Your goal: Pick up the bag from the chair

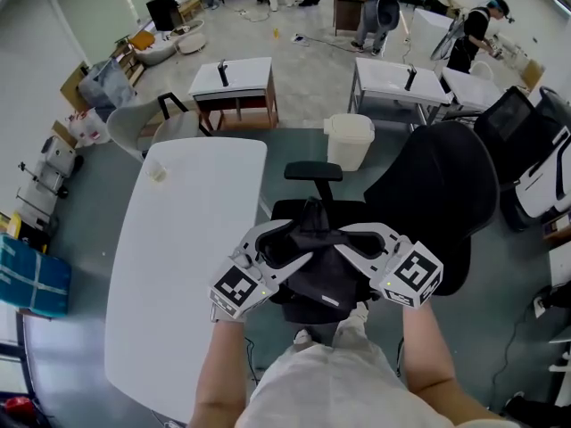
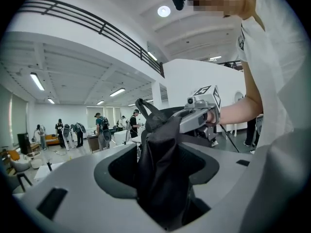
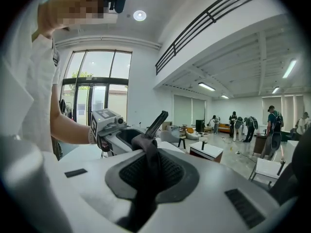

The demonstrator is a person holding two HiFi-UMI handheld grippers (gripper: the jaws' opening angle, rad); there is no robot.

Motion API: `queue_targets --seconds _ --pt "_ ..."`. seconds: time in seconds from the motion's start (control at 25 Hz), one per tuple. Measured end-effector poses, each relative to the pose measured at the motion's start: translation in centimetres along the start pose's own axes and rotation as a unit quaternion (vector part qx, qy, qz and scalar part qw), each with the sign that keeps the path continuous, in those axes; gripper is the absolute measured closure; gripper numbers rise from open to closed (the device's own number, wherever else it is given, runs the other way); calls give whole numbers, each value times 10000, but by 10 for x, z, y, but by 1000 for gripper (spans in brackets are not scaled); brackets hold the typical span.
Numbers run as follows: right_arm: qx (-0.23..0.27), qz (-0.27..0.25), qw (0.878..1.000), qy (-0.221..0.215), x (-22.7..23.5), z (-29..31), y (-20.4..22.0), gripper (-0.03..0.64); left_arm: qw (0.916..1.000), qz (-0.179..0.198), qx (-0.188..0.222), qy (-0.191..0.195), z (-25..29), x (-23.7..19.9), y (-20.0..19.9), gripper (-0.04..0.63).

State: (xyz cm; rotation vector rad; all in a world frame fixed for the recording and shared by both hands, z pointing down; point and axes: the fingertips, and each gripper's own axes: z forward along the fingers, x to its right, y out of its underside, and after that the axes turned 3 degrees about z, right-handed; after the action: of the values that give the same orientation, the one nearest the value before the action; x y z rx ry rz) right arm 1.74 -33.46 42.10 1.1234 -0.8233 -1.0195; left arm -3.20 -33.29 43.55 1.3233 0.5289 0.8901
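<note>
Black bag (image 1: 317,270) over the office chair (image 1: 446,185) seat, just off the white table (image 1: 187,239) at its right edge, pinched by left gripper (image 1: 284,250) and right gripper (image 1: 352,244). Left gripper view: jaws clamped on bunched fabric (image 2: 163,169). Right gripper view: jaws closed on the strap (image 3: 148,154).

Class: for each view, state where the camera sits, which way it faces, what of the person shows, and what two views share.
Head view: on the person's head, facing steeply down at the bag at the chair; both forearms, left gripper, right gripper show.
Left gripper view: on the left gripper, facing along jaws shut on bag fabric; right forearm, torso show.
Right gripper view: on the right gripper, along jaws shut on a strap; left forearm shows.
Shared: each gripper view shows the other gripper.
</note>
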Motion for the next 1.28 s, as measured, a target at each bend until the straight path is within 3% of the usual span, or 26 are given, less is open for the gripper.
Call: queue_targets --seconds 0.24,0.52,0.8,0.96,1.28 --pt "57 -107 9998 -125 -5 -3 -8 575 9995 26 44 -301 0 -4 -7 339" --pt "136 -157 9995 -245 -11 -12 -13 575 9999 -131 -42 12 5 1 -13 307" --pt "223 -280 9994 -29 -7 -17 -30 575 9979 -178 148 -613 1 -1 -33 417" --pt "356 -349 9987 110 -5 -21 -49 575 9963 -259 258 -772 -4 -5 -53 428" --pt "780 -412 9959 179 -4 -25 -86 575 9939 -64 448 -1006 -16 -20 -93 433"
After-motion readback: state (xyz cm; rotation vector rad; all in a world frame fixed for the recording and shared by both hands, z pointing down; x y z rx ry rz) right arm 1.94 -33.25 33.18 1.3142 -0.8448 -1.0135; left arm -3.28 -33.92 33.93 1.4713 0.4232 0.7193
